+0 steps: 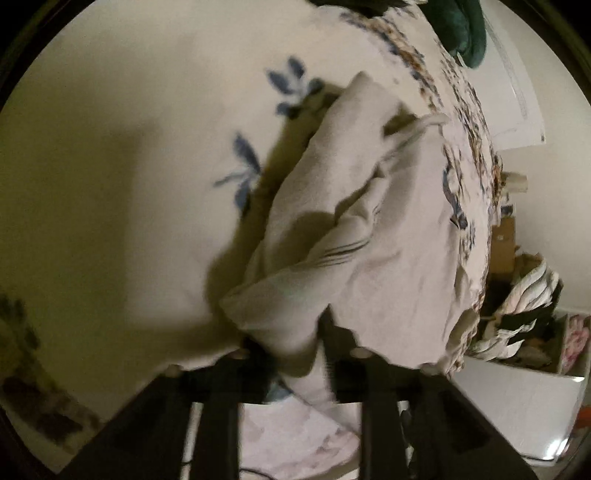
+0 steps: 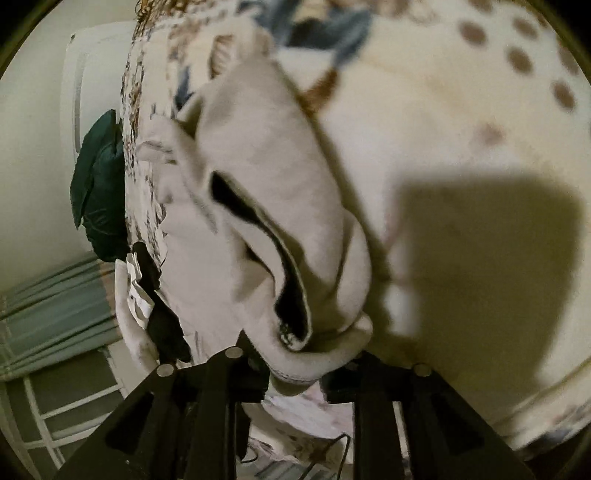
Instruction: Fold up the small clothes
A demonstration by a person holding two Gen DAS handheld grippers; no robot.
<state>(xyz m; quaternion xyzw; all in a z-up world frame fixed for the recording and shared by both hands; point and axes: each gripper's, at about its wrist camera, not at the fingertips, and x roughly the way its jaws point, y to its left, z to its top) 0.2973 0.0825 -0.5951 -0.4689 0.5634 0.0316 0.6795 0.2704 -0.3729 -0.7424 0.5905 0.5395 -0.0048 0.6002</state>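
Observation:
A small pale grey garment [image 1: 354, 236] with thin dark stripes hangs crumpled between both grippers above a cream bedspread [image 1: 110, 166] with blue flowers. My left gripper [image 1: 295, 354] is shut on one edge of it. In the right wrist view the same garment [image 2: 273, 192] shows an open dark-lined hem, and my right gripper [image 2: 306, 365] is shut on its lower edge. The far end of the garment trails onto the bedspread [image 2: 461, 129].
A dark green cushion [image 2: 99, 184] lies at the bed's edge; it also shows in the left wrist view [image 1: 465, 29]. Striped clothes [image 1: 524, 310] sit in a box beside the bed. A curtain [image 2: 55, 306] and a white rack [image 2: 66, 417] stand at the left.

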